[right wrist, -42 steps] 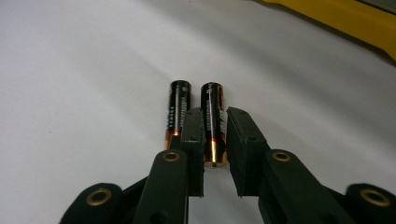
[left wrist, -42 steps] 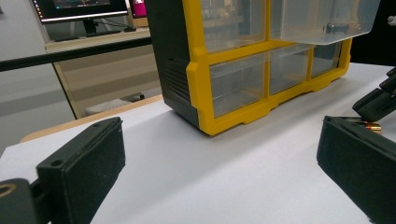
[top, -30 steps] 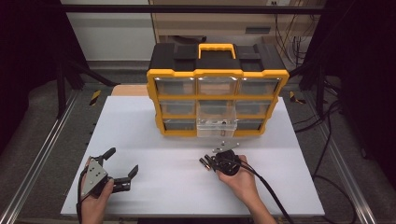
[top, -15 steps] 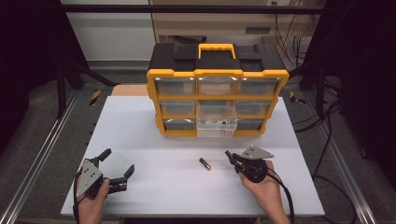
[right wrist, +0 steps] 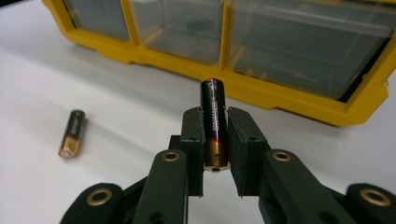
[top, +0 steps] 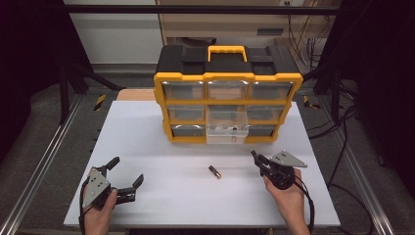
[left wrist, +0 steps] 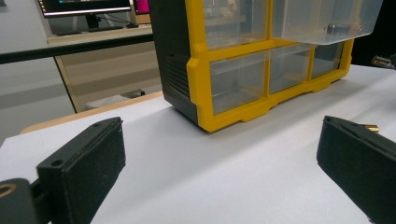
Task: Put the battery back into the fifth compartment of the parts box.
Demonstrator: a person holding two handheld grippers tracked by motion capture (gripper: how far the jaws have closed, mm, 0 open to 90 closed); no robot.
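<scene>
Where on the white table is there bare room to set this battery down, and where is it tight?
Bare: the white tabletop between the open left tongs and the loose black-and-gold battery, and the strip left of the yellow-and-black drawer organizer. Tight: in front of its pulled-out clear drawer, near the right tongs.

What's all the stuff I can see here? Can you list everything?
Organizer box: one, yellow frame with black top and yellow handle, at the far middle of the table.
Drawers: nine, clear plastic, in three rows; the bottom-middle drawer is pulled out.
Batteries: two, black with gold ends; a loose battery lies on the table in front of the box, a held battery sits between the right tool's jaws.
Table: one, white.
Left tool: black, jaws open, near left of the table, in the person's left hand.
Right tool: black with a grey plate, shut on the held battery, near right.
</scene>
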